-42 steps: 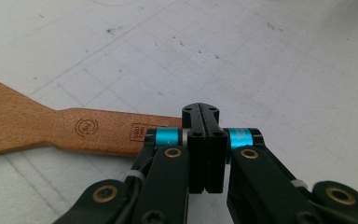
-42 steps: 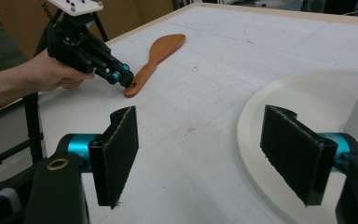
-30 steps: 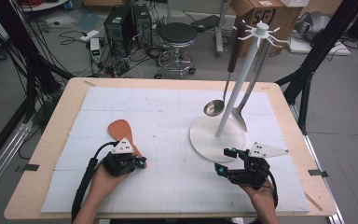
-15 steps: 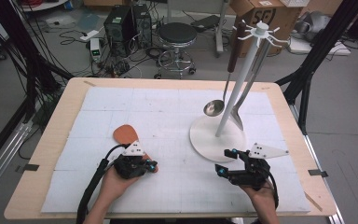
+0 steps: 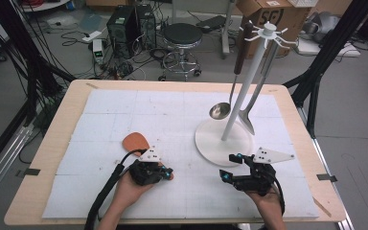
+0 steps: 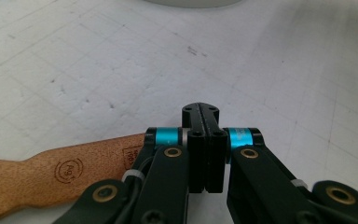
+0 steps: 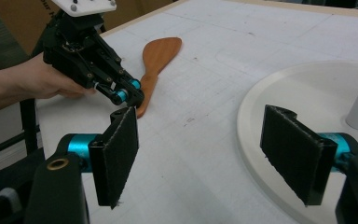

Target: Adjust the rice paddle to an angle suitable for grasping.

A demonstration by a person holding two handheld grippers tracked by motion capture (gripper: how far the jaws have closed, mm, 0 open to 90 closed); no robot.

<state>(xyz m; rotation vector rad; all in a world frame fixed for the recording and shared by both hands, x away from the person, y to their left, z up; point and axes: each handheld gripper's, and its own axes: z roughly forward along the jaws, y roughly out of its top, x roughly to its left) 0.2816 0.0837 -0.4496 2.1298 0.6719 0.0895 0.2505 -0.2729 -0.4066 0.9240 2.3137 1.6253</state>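
Note:
A wooden spatula (image 5: 135,141) lies flat on the white mat, blade pointing away from me. Its handle (image 6: 51,172) runs under the left side of my left gripper (image 6: 200,112), whose jaws are shut flat against each other with nothing between them. In the high view that left gripper (image 5: 167,172) points right, over the handle's near end. The right gripper view shows its tip (image 7: 133,100) touching the spatula (image 7: 156,56) at the handle end. My right gripper (image 5: 228,166) stands open and empty, its pads (image 7: 121,154) just short of the rack's round base (image 7: 279,93).
A white utensil rack (image 5: 247,91) stands at the right of the mat on a round base (image 5: 215,143). A metal ladle (image 5: 219,111) and a second metal utensil (image 5: 247,120) hang from it. The wooden table edge (image 5: 38,191) frames the mat.
My left gripper has moved right across the mat, staying shut. The spatula has shifted slightly right and toward me with it. The right gripper has stayed put.

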